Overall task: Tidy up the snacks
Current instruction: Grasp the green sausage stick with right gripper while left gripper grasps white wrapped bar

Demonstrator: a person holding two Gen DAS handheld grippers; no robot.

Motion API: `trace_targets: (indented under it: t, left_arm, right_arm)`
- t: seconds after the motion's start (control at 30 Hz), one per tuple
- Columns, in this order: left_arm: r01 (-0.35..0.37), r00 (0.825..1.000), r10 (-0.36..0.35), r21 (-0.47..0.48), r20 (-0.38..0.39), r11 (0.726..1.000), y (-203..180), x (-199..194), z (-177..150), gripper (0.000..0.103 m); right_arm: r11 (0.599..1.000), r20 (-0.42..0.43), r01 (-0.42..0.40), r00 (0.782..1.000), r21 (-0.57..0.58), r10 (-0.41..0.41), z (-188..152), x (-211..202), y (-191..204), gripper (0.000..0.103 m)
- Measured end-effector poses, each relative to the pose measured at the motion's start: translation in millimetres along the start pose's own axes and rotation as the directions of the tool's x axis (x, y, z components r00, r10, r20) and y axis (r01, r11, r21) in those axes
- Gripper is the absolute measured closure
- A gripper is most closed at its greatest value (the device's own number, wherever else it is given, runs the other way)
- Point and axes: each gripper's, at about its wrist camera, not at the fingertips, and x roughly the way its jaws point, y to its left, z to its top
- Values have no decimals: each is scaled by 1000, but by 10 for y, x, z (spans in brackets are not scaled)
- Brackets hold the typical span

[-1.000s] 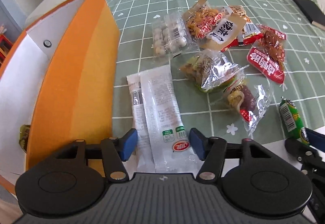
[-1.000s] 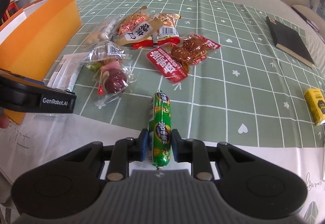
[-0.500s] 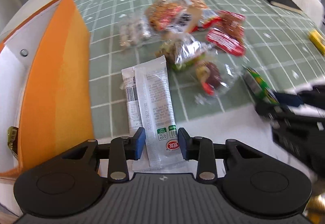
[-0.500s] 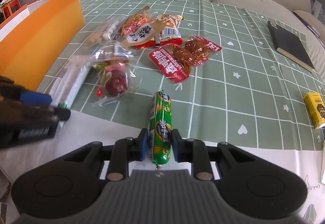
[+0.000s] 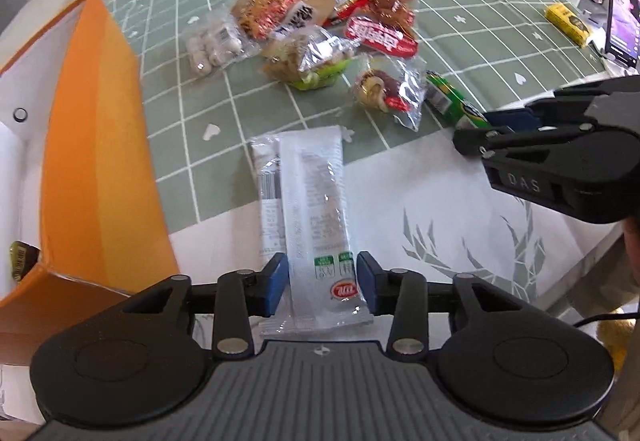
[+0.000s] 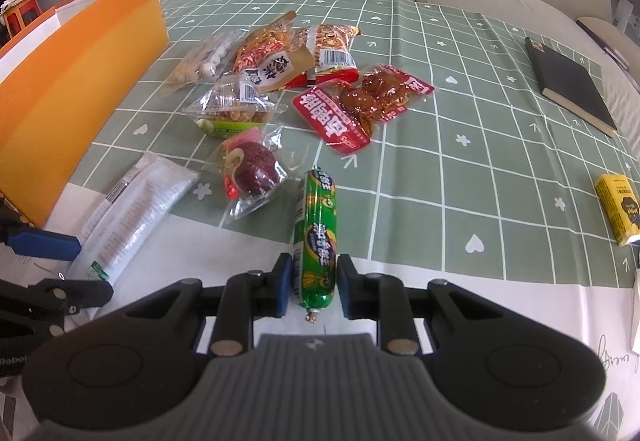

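**Q:** While both tools sit low over the table (image 6: 500,305), how is each one posed?

**A:** The left hand-held gripper (image 5: 322,287) lies nearly level at the table's near edge, fingers pointing away toward the sofa. Its blue pads (image 5: 274,287) are pinching the near end of a long, flat, clear-and-white plastic snack packet (image 5: 310,209). The right hand-held gripper (image 6: 312,287) is held the same way further right, its blue pads closed on the near end of a green plastic-wrapped sausage stick (image 6: 316,231).

**Q:** Which way do the two snacks run?

**A:** Each has its long axis running away from its tool. The white packet stretches from the white border of the table onto the green checked tablecloth (image 6: 440,145). The sausage's far tip points toward the snack pile and leans slightly left.

**Q:** Where are they relative to everything else?

**A:** The white packet lies just right of an open orange cardboard box (image 5: 92,145). The sausage sits well right of the packet, beside a clear wrapper holding a dark red fruit (image 6: 252,169). Beyond lie red and clear packets in a loose heap (image 6: 304,81). A black notebook (image 6: 570,85) and a small yellow carton (image 6: 620,209) rest well apart on the right.
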Motion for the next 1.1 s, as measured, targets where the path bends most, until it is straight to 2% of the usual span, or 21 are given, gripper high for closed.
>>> trace_targets:
  t: [0.07, 0.1, 0.3, 0.53, 0.67, 0.8, 0.9, 0.97, 1.1]
  left_arm:
    - [-18, 1000, 18, -13, 13, 1000, 20, -3, 11, 31]
    - [-22, 999, 23, -26, 26, 999, 43, -18, 13, 29]
    - [-1, 998, 8, -114, 62, 993, 141, -4, 73, 24]
    - [-38, 997, 44, -86, 68, 996, 91, 190, 162, 24]
    - [-22, 997, 30, -107, 71, 994, 86, 249, 192, 17]
    - [12, 998, -3, -134, 64, 991, 103, 268, 194, 18]
    - [40, 998, -30, -152, 63, 988, 120, 260, 187, 30]
    - [48, 997, -39, -142, 66, 989, 98, 245, 187, 42]
    - [48, 997, -39, -133, 72, 990, 59, 234, 194, 46]
  right_arm:
    - [1000, -2, -1, 1000, 6, 1, -8, -7, -6, 79]
    - [1000, -2, -3, 1000, 8, 3, -14, -12, -7, 76]
    - [999, -2, -20, 1000, 44, 20, -24, -23, -66, 62]
    - [998, 0, -33, 999, 53, 33, -16, -19, -74, 61]
    - [997, 11, -28, 1000, 65, 28, 33, 0, -105, 61]
    - [997, 5, -30, 1000, 74, 30, 87, 60, -120, 62]
    - [998, 13, -29, 1000, 62, 28, 114, 85, -105, 63]
    - [998, 18, -30, 999, 57, 29, 124, 94, -96, 68]
    - [999, 22, -28, 999, 43, 27, 127, 98, -79, 83]
